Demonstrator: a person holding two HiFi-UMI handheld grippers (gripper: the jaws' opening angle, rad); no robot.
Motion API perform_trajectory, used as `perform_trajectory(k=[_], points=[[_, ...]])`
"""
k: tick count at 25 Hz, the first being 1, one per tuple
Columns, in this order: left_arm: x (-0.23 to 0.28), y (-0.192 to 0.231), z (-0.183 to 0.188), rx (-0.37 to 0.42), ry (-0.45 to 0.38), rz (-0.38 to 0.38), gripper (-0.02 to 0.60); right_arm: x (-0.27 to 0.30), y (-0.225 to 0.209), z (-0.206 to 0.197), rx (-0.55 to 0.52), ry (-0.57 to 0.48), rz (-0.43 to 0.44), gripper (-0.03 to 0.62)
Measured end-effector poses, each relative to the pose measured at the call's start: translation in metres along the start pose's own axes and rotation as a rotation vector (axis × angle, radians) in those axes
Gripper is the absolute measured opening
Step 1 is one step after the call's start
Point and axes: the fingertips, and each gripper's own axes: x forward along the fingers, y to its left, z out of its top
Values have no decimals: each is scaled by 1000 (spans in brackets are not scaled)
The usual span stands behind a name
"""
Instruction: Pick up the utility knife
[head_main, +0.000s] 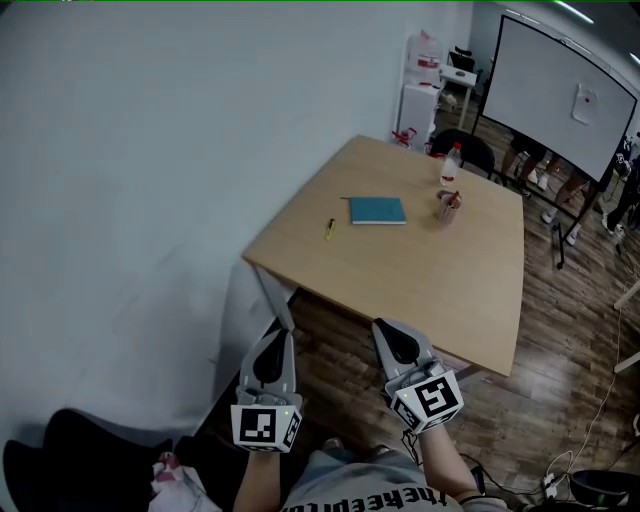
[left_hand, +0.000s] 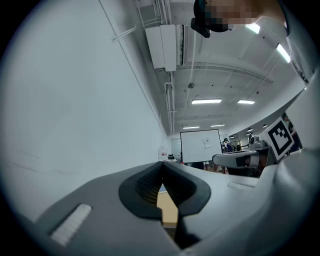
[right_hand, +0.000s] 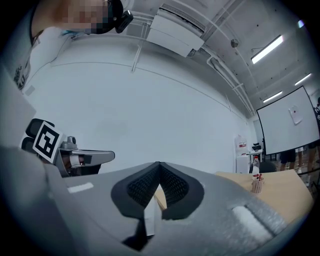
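The utility knife (head_main: 329, 228), small and yellow, lies on the wooden table (head_main: 420, 270) near its left edge, left of a teal notebook (head_main: 377, 210). Both grippers hang low in the head view, well short of the table and over the floor. My left gripper (head_main: 284, 324) is shut with nothing in it; in the left gripper view its tips (left_hand: 161, 164) meet. My right gripper (head_main: 384, 328) is likewise shut and empty, with its tips (right_hand: 158, 164) touching in the right gripper view. The knife appears in neither gripper view.
A pen cup (head_main: 449, 208) and a plastic bottle (head_main: 451, 165) stand on the table's far right part. A white wall runs along the left. A whiteboard (head_main: 560, 90) and standing people are at the far right. A dark chair (head_main: 80, 450) is at my lower left.
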Motion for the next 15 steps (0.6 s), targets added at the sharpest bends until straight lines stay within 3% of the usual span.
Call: perform_trajectory(k=[15], points=[[14,20,-9,-9,1,-45,20,12,-3,-16,-2,12,-62,2]])
